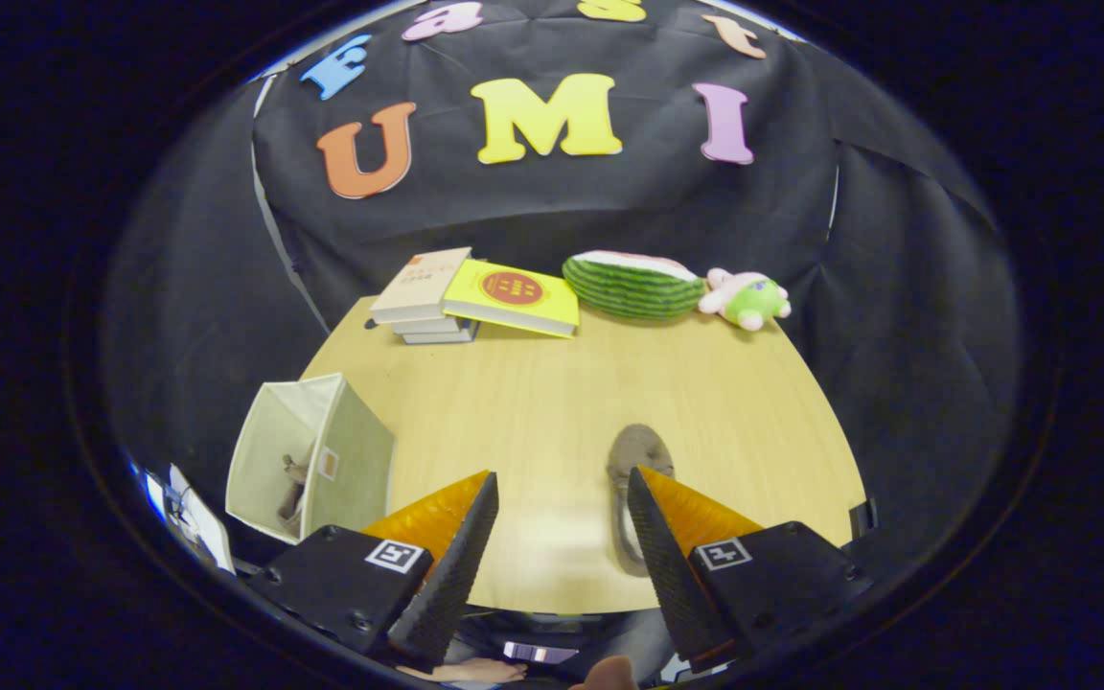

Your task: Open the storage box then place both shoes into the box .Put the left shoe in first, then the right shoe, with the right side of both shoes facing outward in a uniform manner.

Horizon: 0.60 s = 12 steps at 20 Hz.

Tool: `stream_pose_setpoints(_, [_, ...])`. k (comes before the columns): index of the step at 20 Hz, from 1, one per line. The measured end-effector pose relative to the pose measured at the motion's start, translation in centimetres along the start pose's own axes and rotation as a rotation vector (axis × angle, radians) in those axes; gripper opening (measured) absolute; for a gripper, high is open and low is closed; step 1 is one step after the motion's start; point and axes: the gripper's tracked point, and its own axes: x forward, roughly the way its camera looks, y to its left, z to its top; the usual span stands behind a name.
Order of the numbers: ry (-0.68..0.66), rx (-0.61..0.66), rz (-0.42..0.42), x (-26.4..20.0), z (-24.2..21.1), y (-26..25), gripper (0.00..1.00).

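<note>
We are seeing the grey fabric shoe (631, 460) lying near the wooden desk's (533, 412) near edge, just beside our right finger. The gripper (562, 498) is hovering with jaws spread wide, gripping nothing. The beige fabric storage box (308, 460) is sitting open at the left edge, another shoe (295, 489) inside.

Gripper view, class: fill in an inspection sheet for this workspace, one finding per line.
Surface: wooden table, bare in the middle.
Job's things: storage box open at the table's left edge, one shoe inside; second shoe on the table by the right finger.
Clutter: books, watermelon toy, plush toy along the far edge.
Grippers: gripper open, holding nothing.
Cables: nothing seen.
Surroundings: black cloth wall.
</note>
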Motion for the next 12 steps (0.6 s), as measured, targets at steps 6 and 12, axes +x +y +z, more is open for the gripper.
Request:
stream_pose_setpoints(6, [0.160,0.019,0.011,4.8,-5.1,-8.0,0.88])
stream_pose_setpoints(12, [0.352,0.083,0.083,11.5,-10.5,-9.9,0.84])
